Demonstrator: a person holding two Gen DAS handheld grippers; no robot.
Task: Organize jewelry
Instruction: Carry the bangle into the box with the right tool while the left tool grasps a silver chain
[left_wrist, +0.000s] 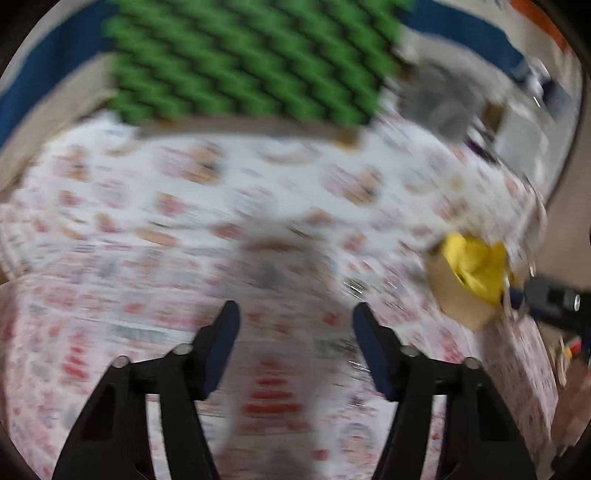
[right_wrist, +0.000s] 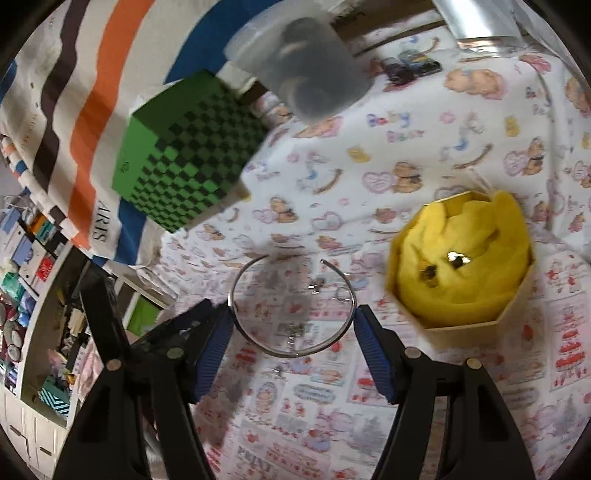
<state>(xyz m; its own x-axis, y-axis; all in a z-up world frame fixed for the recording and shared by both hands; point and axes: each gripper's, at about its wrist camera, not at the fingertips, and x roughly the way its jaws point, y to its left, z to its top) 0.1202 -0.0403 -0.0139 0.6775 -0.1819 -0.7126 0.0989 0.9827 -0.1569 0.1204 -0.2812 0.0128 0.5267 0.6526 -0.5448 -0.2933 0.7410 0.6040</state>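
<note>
Silver open-ended wire bangle (right_wrist: 291, 306): spans the right gripper (right_wrist: 293, 325), apparently clamped between both blue pads, gap facing far. Hexagonal yellow-lined cardboard box (right_wrist: 461, 266) just right. Left gripper (left_wrist: 295, 339): jaws apart, empty, blurred.

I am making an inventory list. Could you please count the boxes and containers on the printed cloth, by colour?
Green checkered box: 1
Box with yellow lining: 1
Grey translucent container: 1
Total: 3
</note>
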